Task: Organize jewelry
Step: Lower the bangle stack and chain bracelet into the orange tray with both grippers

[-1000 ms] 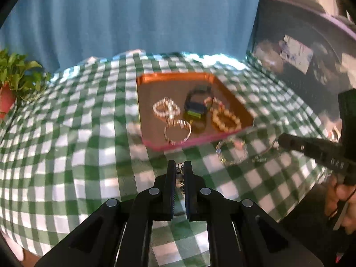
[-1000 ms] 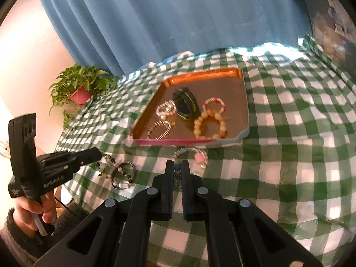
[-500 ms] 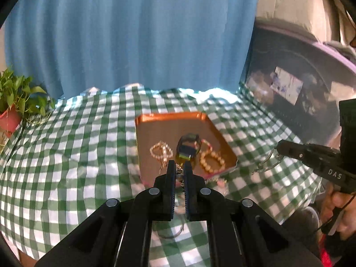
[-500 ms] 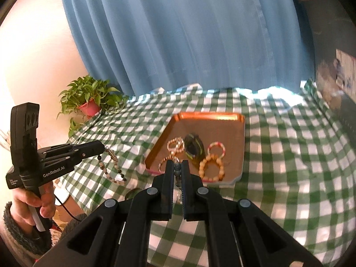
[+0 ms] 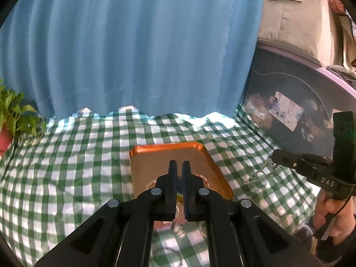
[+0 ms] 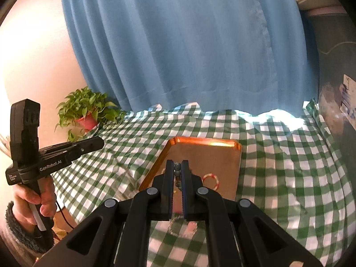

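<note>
Each gripper is lifted above the green checked tablecloth point(image 5: 66, 166). My left gripper point(image 5: 179, 163) is shut; in the right wrist view a thin blurred beaded strand point(image 6: 128, 176) hangs from its tip point(image 6: 99, 142). My right gripper point(image 6: 177, 162) is shut on a chain with dark beads point(image 6: 177, 171); its thin chain point(image 5: 261, 173) dangles below its tip point(image 5: 274, 155). Beyond both lies the orange tray point(image 6: 200, 153) holding a red-and-white bracelet point(image 6: 211, 179); my fingers hide its other pieces. A bracelet with a pink charm point(image 6: 184, 224) lies on the cloth before the tray.
A blue curtain point(image 6: 178, 44) hangs behind the table. A potted plant point(image 6: 86, 115) stands at the back left corner. A dark round object point(image 5: 289, 111) stands beyond the table's right edge. A person's hands point(image 6: 35, 198) hold both gripper handles at the near sides.
Both grippers have risen from the cloth, each lifting its strand off the table. The tray now sits lower and smaller in both views, partly behind my fingers.
</note>
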Demonstrator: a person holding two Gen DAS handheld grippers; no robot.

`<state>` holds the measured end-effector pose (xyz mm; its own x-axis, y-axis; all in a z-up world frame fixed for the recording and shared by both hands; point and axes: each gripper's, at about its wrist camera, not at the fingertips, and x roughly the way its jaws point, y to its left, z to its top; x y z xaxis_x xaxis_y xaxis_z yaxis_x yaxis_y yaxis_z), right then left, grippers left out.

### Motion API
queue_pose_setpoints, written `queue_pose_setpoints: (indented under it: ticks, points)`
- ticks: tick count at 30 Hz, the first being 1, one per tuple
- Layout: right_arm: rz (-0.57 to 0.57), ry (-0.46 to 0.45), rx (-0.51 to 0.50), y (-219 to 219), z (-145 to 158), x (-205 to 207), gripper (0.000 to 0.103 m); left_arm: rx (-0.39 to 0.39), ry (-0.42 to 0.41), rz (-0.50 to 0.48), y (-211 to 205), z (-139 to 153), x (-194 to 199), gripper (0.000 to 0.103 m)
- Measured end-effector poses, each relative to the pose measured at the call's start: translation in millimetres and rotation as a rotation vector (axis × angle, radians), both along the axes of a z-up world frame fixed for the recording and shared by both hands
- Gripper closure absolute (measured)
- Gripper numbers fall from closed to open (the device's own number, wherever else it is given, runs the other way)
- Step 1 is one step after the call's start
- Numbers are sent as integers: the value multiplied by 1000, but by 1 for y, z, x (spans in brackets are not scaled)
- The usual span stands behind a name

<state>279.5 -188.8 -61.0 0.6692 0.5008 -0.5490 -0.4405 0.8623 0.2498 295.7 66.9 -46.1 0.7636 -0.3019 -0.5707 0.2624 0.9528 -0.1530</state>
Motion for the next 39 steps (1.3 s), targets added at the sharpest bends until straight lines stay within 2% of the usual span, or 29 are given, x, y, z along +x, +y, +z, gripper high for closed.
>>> queue_pose_setpoints:
  ticks: [4,7,9,12,18,20,22,24,27,28,30,31,33,35,39]
  points:
    - [-13,-4,0,-4,-2,22,98,6,1,5,-1,-3,30,99]
    - [-14,6,-16,-2,-11,42,98,18,42,-11,-5,-20,53,99]
    - [-11,30,-16,-1,-23,55,98,57,89,-23,-11,-41,62,98]
    - [-4,64,-29,3,-45,69,98,99,174,9,-12,-82,57,94]
    - [5,157,-23,3,-101,71,98,61,346,36,1,-160,27,78]
    - [-3,186,-9,0,-116,70,98,52,380,38,1,-175,23,61]
    - [-12,207,3,-3,-125,69,98,20,408,36,2,-185,20,54]
    - [-19,220,5,-6,-130,66,98,23,407,40,1,-189,19,53]
    - [-22,228,0,-7,-134,65,98,42,398,40,-4,-197,25,53]
    - [-23,230,-2,-7,-135,64,98,51,383,48,-4,-198,25,59]
    - [-22,232,-4,-6,-137,64,98,101,370,63,-2,-199,24,92]
    - [-21,233,-5,-6,-137,65,98,107,373,57,0,-199,22,95]
    - [-23,228,-6,-5,-136,64,98,72,375,58,7,-195,18,95]
    - [-16,226,-4,-4,-131,63,98,79,337,66,8,-180,13,95]
    - [-15,189,-15,0,-111,59,98,57,243,58,9,-132,8,95]
